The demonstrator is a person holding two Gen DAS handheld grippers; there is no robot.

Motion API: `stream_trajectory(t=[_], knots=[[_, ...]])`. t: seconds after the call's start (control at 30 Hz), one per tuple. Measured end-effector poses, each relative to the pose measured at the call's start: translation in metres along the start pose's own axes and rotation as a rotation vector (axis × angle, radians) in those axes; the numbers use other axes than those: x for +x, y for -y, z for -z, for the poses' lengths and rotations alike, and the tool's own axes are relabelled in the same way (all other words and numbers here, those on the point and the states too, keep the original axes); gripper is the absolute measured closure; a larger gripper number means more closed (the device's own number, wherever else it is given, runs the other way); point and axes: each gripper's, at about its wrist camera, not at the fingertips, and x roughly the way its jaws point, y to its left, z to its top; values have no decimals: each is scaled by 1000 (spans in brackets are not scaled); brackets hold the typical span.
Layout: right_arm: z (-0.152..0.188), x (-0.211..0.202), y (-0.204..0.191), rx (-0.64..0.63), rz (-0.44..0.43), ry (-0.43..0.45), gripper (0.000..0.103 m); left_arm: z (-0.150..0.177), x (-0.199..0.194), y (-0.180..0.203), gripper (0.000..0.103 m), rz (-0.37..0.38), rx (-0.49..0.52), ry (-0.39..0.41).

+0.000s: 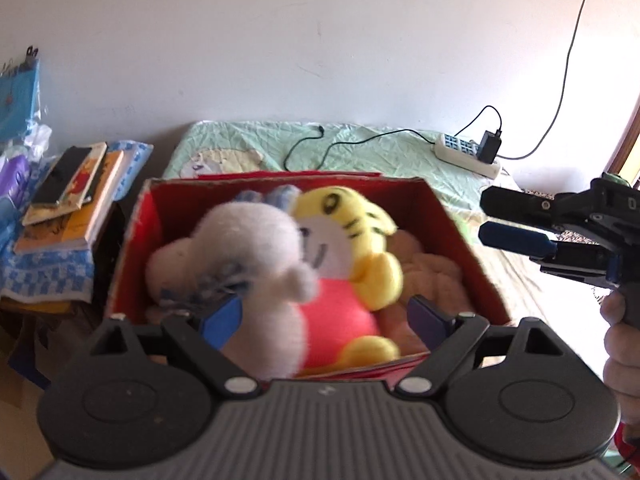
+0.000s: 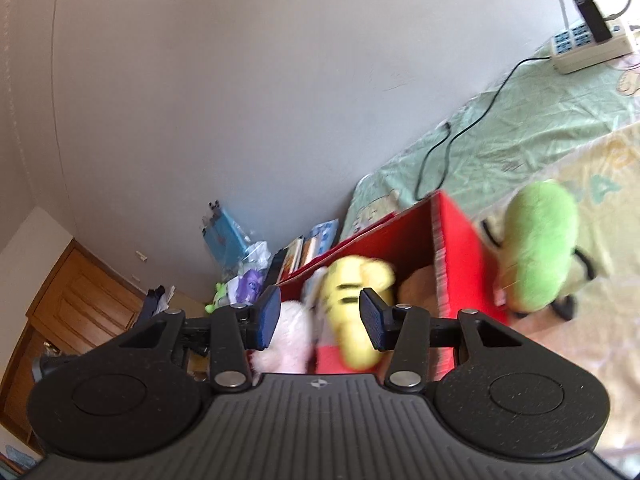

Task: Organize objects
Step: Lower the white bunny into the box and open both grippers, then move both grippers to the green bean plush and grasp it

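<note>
A red cardboard box (image 1: 134,240) (image 2: 456,252) stands on the bed. Inside lie a white plush (image 1: 248,240) (image 2: 290,344), a yellow tiger plush with a pink belly (image 1: 348,216) (image 2: 352,300) and a beige plush (image 1: 432,268) underneath. My left gripper (image 1: 326,322) hangs open over the box's near edge; the blurred white plush sits between its blue pads, close to the left pad. To the right of the box my right gripper (image 1: 498,218) (image 2: 320,318) is open and holds nothing. A green plush (image 2: 540,244) lies on the bed beside the box's outer right wall.
A white power strip (image 1: 466,152) (image 2: 588,44) with a black charger and cables lies on the green bedsheet (image 1: 360,140) by the wall. Left of the bed, books (image 1: 68,196) are stacked on a blue checked cloth. A hand (image 1: 624,344) grips the right tool. A wooden door (image 2: 76,304) stands far left.
</note>
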Motion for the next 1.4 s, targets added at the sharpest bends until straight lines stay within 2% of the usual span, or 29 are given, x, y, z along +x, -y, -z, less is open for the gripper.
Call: stream_trajectory(t=[0.2, 0.33, 0.47, 0.57, 0.7, 0.8, 0.93, 1.13, 1.23, 1.3, 1.33, 1.4], knots=[[-32, -9, 50, 9, 108, -14, 57, 0, 3, 48, 11, 10, 6, 5], [-54, 8, 67, -71, 160, -58, 61, 4, 6, 74, 11, -16, 8, 14], [-72, 34, 70, -169, 153, -88, 63, 8, 9, 89, 11, -20, -36, 8], [-77, 57, 74, -246, 157, -112, 64, 14, 13, 97, 12, -31, -68, -15], [-67, 87, 81, -367, 198, -145, 66, 24, 14, 106, 12, -53, -94, -40], [-64, 96, 90, -453, 206, -162, 70, 28, 16, 112, 12, -68, -103, -51], [-55, 83, 90, -573, 200, -146, 72, 30, 18, 119, 12, -55, -109, -61], [-49, 42, 107, -635, 221, -124, 72, 21, 29, 140, 11, 7, -62, -51], [-52, 22, 121, -571, 231, -115, 72, 14, 38, 152, 11, 49, -30, -54], [-53, 11, 131, -520, 231, -111, 69, 7, 42, 162, 11, 69, 3, -48], [-53, 7, 137, -495, 232, -110, 64, 4, 43, 166, 11, 78, 19, -43], [-52, -3, 147, -443, 231, -104, 63, -3, 46, 175, 11, 100, 49, -31]])
